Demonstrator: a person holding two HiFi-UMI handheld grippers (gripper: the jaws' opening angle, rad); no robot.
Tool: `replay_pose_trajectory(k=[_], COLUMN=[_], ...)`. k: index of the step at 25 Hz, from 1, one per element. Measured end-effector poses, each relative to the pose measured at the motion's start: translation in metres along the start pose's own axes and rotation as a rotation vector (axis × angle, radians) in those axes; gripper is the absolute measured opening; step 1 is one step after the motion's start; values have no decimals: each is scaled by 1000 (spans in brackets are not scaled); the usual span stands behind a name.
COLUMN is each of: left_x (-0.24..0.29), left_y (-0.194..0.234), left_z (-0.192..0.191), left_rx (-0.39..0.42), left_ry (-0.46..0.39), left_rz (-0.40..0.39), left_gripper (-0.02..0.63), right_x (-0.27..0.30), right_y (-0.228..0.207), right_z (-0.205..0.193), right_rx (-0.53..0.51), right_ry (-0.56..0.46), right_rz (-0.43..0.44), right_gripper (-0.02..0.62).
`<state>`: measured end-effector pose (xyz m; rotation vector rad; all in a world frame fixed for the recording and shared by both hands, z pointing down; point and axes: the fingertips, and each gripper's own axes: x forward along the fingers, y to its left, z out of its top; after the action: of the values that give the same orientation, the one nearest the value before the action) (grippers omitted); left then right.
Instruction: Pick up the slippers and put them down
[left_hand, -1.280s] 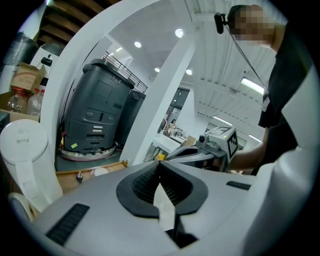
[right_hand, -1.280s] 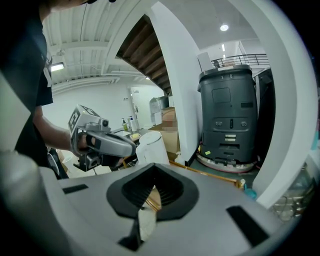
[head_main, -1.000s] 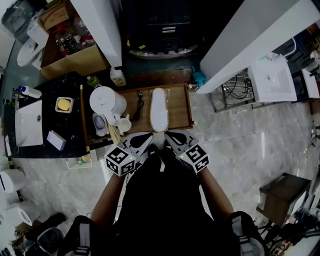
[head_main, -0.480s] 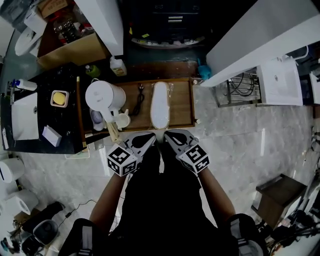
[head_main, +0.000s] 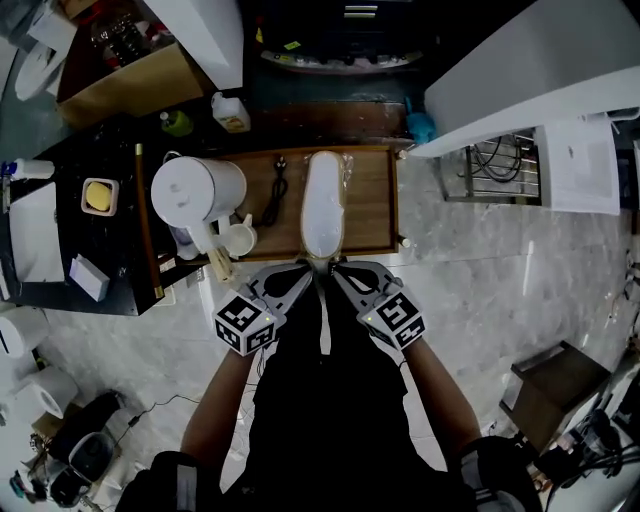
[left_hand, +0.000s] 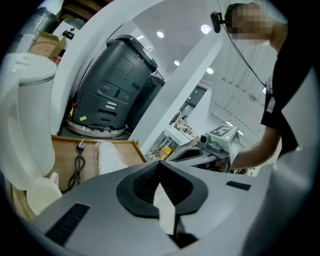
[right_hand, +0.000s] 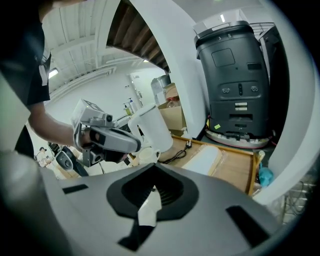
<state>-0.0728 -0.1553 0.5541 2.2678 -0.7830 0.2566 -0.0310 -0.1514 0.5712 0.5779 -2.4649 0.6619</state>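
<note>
Left tongs (head_main: 306, 267) and right tongs (head_main: 336, 267) have sunk, clamped tight on slippers' wrapper (head_main: 322, 205).

Two hand-held grippers: the left hand-held gripper (head_main: 303, 269) and the right hand-held gripper (head_main: 339, 271). One wooden tray (head_main: 375, 215). One wrapped pack of slippers (head_main: 322, 210); how many slippers it holds cannot be told. One black cord (head_main: 274, 192). One white kettle (head_main: 197, 190). One cup (head_main: 239, 239). One soap dish (head_main: 99, 195). One cardboard box (head_main: 135, 85). One white bottle (head_main: 232, 112).
</note>
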Motion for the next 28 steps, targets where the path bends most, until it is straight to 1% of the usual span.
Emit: replay_pose_trajectory(k=[7, 12, 17, 22, 26, 28], left_x=[23, 36, 49, 57, 61, 62], left_y=[35, 60, 84, 99, 105, 110], left_z=[-11, -34, -57, -70, -79, -82], left_rx=[-25, -59, -103, -140, -174, -197], left_ry=[10, 33, 53, 51, 58, 65], left_rz=[18, 37, 60, 72, 86, 96], left_gripper=[11, 11, 11, 11, 11, 12], right_x=[27, 45, 60, 70, 73, 74], right_y=[-28, -41, -57, -65, -70, -72], right_z=[-17, -34, -58, -72, -73, -75], right_rx=[-2, 4, 29, 62, 89, 104], right_ry=[26, 51, 73, 65, 44, 55], right_rz=[22, 41, 41, 28, 15, 16], right_gripper=[8, 8, 8, 8, 8, 9])
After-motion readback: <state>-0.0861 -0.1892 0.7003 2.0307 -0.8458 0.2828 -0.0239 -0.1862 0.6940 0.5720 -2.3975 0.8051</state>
